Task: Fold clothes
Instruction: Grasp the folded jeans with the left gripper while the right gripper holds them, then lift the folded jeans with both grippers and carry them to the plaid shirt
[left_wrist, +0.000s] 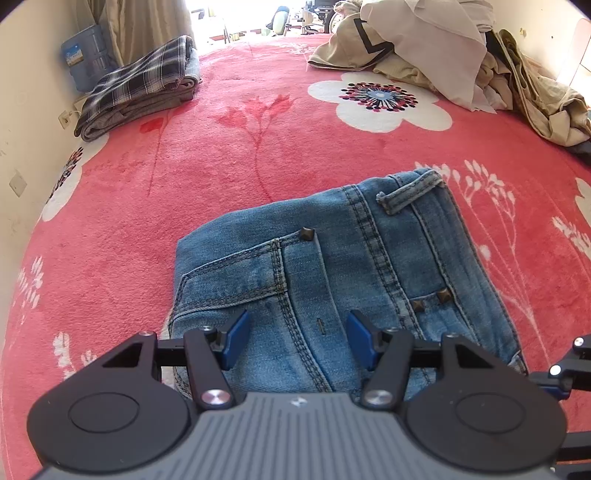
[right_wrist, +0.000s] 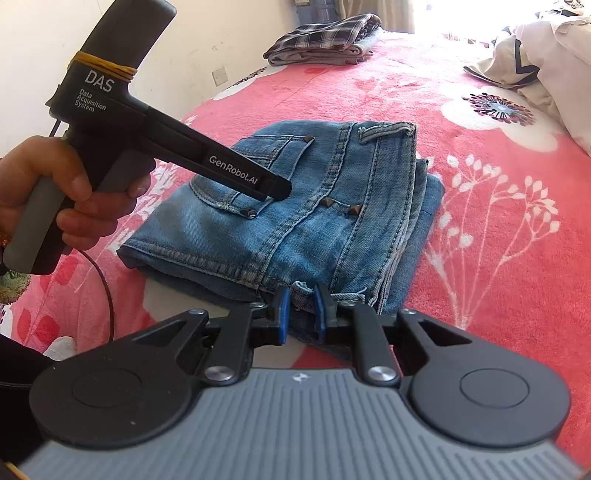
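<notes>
Jeans, folded into a thick blue bundle, lay on a red flowered blanket near its front edge, back pocket and metal studs facing up and a belt loop at the far corner. The left gripper hung over the near part of the bundle with its blue pads spread well apart and nothing pinched between them; from this view it could not be told whether the tips touched the denim. In the right wrist view a hand held that tool by its grey handle, its black arm reaching over the pocket.

The right gripper sat at the near edge of the bundle, its jaws drawn narrow with a small fold of denim, seemingly a belt loop on the waistband, caught between the blue pads.

At the far left of the blanket, by the wall, a folded plaid garment rested on top of folded grey clothing. At the far right a loose heap of beige and white clothes spread along the edge. A blue water jug stood in the corner behind the plaid stack, beside a curtain.
</notes>
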